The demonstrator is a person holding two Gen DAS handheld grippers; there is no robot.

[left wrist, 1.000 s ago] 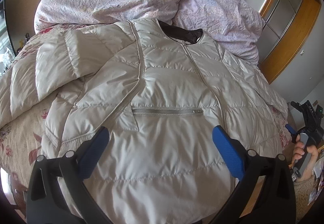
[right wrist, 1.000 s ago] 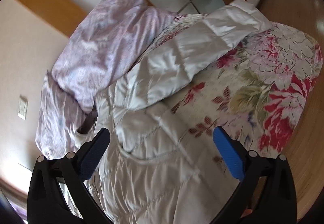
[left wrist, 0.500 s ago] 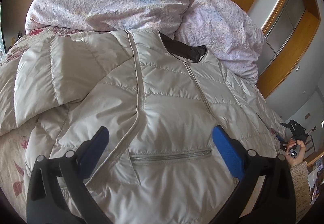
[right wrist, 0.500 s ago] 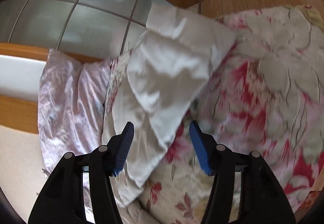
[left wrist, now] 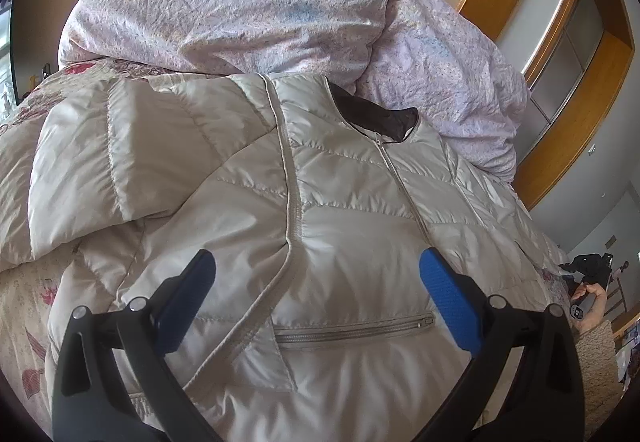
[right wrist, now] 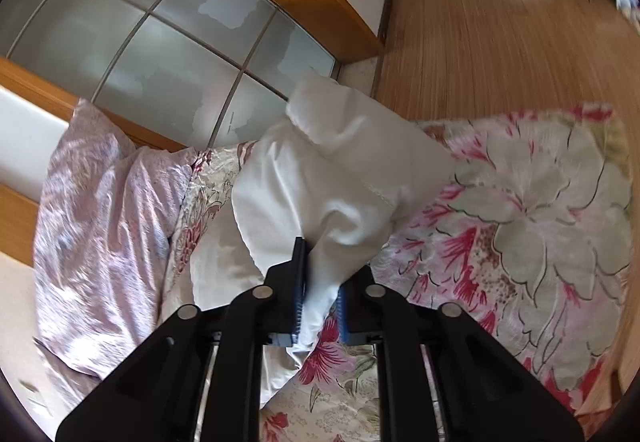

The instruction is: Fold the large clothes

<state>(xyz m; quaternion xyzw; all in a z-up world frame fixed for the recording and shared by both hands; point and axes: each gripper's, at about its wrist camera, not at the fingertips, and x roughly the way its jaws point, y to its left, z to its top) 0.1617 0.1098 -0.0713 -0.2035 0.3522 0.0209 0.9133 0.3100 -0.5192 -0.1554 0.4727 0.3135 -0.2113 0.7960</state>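
A beige quilted jacket (left wrist: 344,226) lies front up on the bed, zipped, with a dark collar lining at the far end. Its left sleeve (left wrist: 96,162) is folded in beside the body. My left gripper (left wrist: 316,278) is open and empty, hovering over the jacket's chest above the pocket zipper (left wrist: 352,332). My right gripper (right wrist: 320,282) is shut on the jacket's right sleeve (right wrist: 340,178), which bunches up from between the blue pads. The right gripper also shows small at the far right of the left wrist view (left wrist: 588,274).
Two lilac pillows (left wrist: 240,2) lie at the head of the bed. A floral quilt (right wrist: 540,222) covers the bed. A wood-framed sliding wardrobe (right wrist: 160,42) stands beside the bed, with wooden floor (right wrist: 500,22) to the right.
My right gripper has moved onto the right sleeve and closed on it. My left gripper has moved forward over the jacket toward the collar, still open.
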